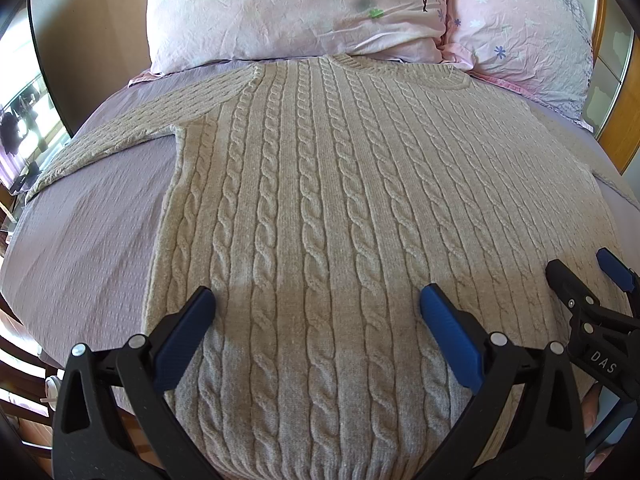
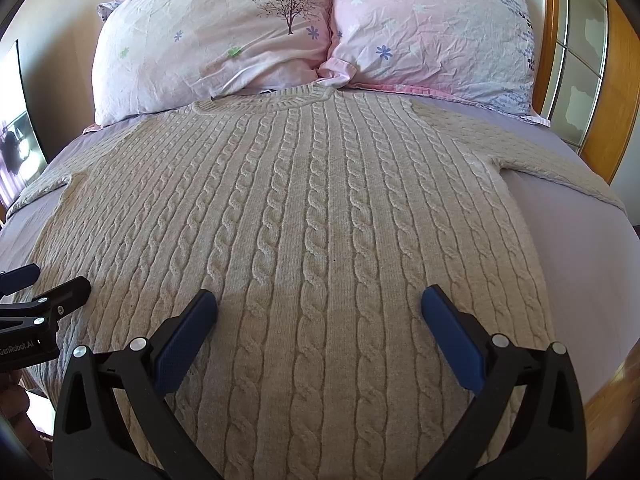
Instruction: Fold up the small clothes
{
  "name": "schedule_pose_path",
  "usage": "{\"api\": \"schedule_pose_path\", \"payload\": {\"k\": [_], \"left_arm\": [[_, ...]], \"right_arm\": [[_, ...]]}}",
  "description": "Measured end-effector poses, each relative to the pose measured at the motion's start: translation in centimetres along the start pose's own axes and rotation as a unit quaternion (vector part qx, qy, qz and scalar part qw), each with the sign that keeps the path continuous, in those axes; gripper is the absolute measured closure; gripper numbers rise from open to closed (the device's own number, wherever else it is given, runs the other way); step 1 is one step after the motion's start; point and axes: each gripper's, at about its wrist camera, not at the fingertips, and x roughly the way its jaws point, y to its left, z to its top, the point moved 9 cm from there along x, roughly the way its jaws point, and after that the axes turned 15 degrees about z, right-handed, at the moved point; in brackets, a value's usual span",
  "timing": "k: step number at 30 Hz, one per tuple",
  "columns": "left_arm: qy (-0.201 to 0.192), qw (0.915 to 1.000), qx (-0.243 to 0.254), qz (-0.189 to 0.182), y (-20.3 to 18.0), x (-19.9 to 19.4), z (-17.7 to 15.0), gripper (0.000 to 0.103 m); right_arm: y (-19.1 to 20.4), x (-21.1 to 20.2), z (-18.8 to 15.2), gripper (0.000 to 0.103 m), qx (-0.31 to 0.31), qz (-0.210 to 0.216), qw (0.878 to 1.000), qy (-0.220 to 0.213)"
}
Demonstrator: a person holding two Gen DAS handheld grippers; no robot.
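While the sweater (image 1: pixel 320 208) lies flat, left gripper (image 1: pixel 316 304) and right gripper (image 2: pixel 318 306) hover agape; next, seize a sleeve (image 1: pixel 100 144).

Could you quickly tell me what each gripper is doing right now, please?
Left gripper: open, holding nothing, over the sweater.
Right gripper: open, holding nothing.

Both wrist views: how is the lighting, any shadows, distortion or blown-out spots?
Left wrist view: daylight, sharp knit on the sweater; shadow band near the left gripper; fisheye bulges the bed; left edge blown out. Right wrist view: same bulge, soft shadow near the right gripper, pillows evenly lit.
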Motion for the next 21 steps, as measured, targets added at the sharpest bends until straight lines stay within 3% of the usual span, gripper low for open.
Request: {"api": "schedule_pose_path", "payload": {"k": [21], "left_arm": [[-0.001,1.0000,0.000,0.000,0.01,0.00,0.01,0.002]], "right_arm": [[0.05,0.20,-0.13,0.001,0.005,-0.006,1.000,-0.003]]}}
